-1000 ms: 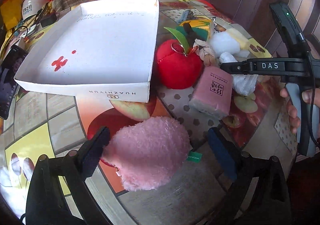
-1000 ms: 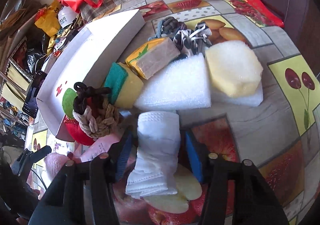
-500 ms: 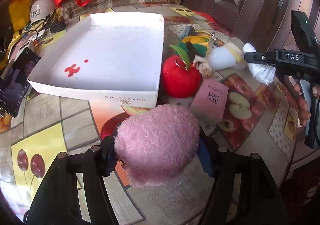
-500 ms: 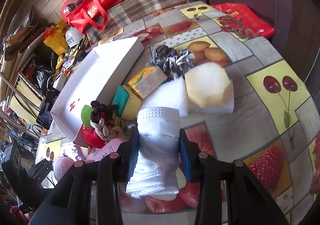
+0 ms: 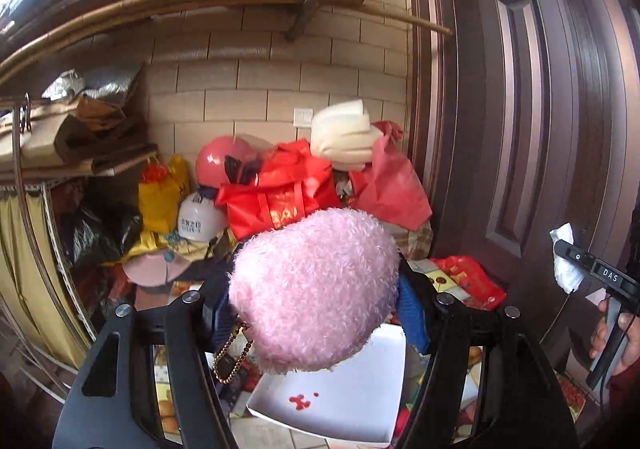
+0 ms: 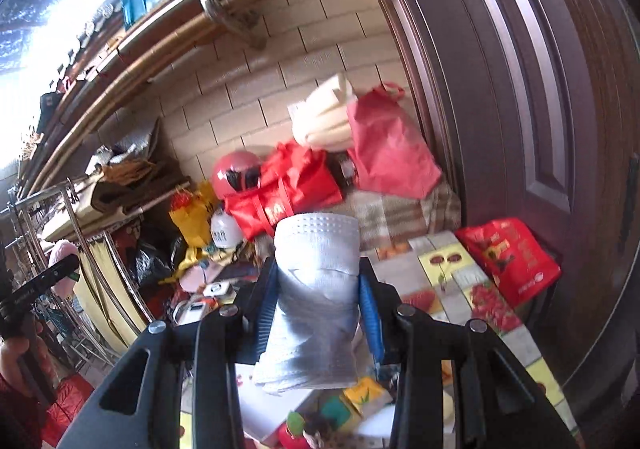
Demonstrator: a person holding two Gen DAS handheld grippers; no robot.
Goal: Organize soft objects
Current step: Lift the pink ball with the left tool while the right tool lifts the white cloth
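Holding both loads clear of the bench where they lay a second ago: my left gripper [image 5: 316, 313], fingers just closed, clamps the pink plush [image 5: 316, 289] above the white tray [image 5: 360, 409]; my right gripper [image 6: 316, 313] grips the white folded cloth [image 6: 314, 305].

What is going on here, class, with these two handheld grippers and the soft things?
A person is sorting soft objects with a gripper in each hand. The left gripper is shut on a pink plush toy, raised above the white tray. The right gripper is shut on a folded white cloth, lifted clear of the table. Neither item is in the tray yet.
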